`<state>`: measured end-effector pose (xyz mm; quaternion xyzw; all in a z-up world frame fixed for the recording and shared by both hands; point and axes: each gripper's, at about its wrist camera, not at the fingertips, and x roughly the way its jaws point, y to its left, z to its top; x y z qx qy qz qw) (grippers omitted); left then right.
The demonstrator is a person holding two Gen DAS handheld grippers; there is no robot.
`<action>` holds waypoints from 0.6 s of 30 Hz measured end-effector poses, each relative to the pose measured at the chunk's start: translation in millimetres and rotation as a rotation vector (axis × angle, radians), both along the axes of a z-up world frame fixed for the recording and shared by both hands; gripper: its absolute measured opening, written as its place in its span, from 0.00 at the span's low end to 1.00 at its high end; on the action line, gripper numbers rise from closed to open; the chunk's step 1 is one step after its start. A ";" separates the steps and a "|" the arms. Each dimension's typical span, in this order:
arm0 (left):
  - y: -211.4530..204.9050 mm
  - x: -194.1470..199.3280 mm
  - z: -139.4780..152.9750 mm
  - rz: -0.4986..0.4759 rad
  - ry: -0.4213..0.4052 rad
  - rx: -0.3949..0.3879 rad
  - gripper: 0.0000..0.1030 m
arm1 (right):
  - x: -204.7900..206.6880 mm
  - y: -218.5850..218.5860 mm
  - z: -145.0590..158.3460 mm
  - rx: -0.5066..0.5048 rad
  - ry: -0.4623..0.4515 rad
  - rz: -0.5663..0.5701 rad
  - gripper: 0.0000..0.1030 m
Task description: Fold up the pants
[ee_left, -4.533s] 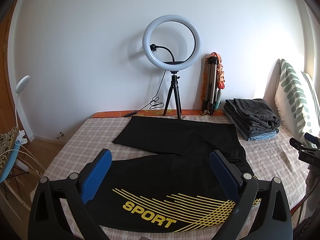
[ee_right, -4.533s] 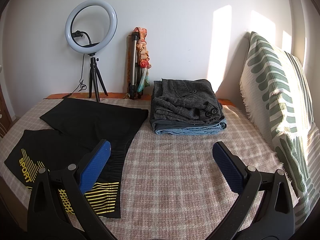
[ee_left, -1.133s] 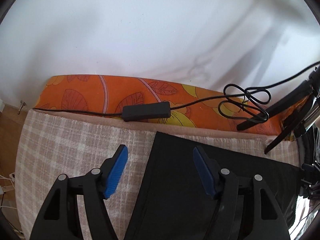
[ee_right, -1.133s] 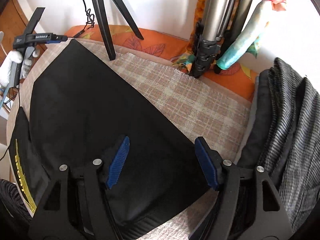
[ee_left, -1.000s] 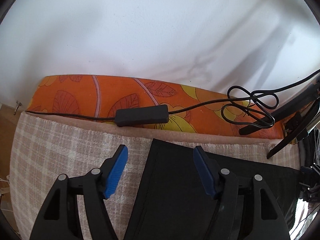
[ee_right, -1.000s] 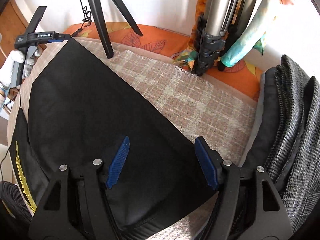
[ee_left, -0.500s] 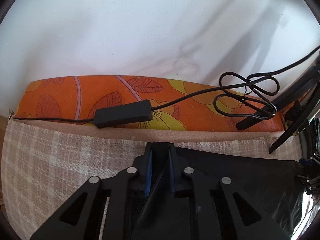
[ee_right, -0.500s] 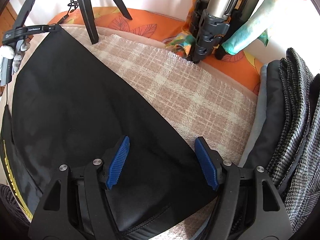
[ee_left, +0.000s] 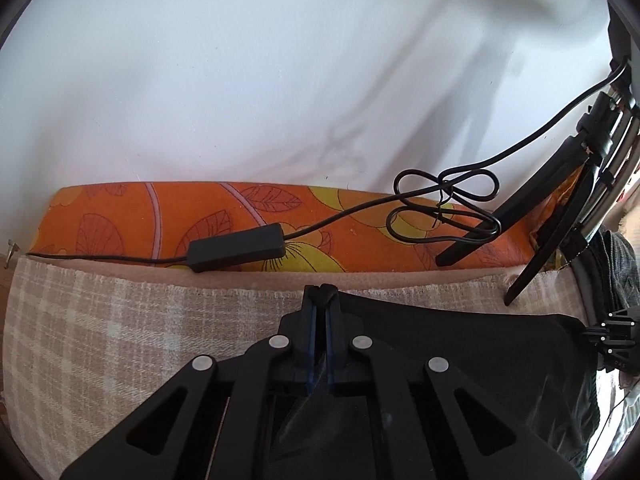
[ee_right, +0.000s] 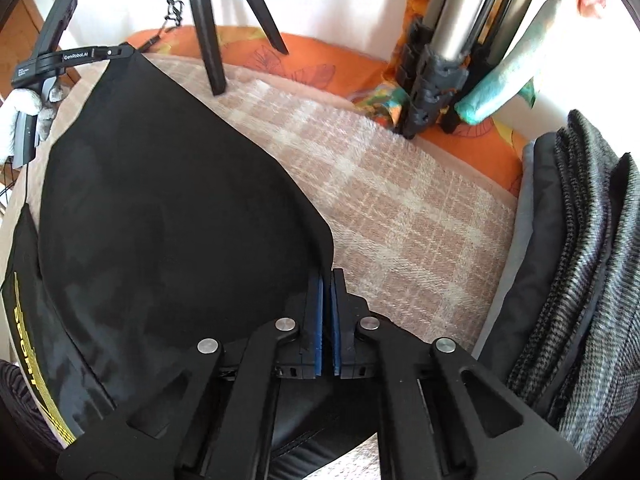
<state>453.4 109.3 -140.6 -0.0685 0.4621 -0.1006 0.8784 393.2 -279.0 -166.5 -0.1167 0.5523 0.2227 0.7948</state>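
A plaid-blanketed bed (ee_right: 420,216) carries black pants (ee_right: 168,216) spread toward nine o'clock, a stack of folded grey clothes (ee_right: 580,280) at three o'clock, and tripod legs (ee_right: 208,28) planted at twelve o'clock

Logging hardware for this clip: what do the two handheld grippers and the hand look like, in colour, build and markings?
Both are alike. The left gripper and right gripper have matte black plastic linkage arms with triangular cut-outs, round silver pivot rivets and blue textured pads on the inner finger faces. From the right wrist view, the left unit's body shows white "GenRobot.AI" lettering, and the hand holding it wears a white glove.
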 end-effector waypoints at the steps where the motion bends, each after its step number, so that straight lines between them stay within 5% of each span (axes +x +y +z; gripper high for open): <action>1: 2.3 -2.2 3.1 -0.001 -0.005 0.000 0.01 | -2.7 -2.2 4.6 0.009 -0.010 -0.003 0.04; 18: 32.5 -93.4 57.5 -0.006 -0.111 -0.007 0.00 | -109.4 -12.7 96.8 0.043 -0.157 0.067 0.03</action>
